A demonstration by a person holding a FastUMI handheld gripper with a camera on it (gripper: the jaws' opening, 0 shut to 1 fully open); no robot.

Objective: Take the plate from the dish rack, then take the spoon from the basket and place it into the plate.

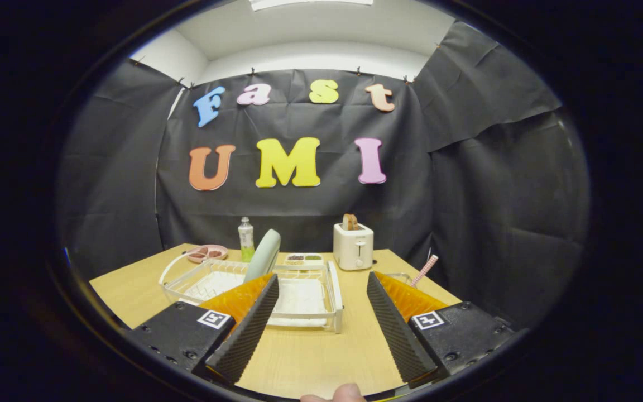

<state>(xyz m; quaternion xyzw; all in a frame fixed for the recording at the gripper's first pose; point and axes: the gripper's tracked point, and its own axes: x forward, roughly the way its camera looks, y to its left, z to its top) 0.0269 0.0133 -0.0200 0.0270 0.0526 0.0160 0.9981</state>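
Plate (264,255), centre frame, stands upright in the dish rack (334,296): probably stiff, slippery; pinch its top rim. Gripper (321,312) spread, empty.

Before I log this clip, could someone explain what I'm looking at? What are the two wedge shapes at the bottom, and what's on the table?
The camera rides on a handheld gripper, looking forward along it. The wedges are its two fingers, spread open with nothing between them; a fingertip of the person holding it shows below. On the wooden table, just beyond the fingers, a white dish rack holds a pale green plate standing on edge. Behind it are a bottle, a pink dish, a small tray and a toaster. A checked handle sticks up past the right finger.
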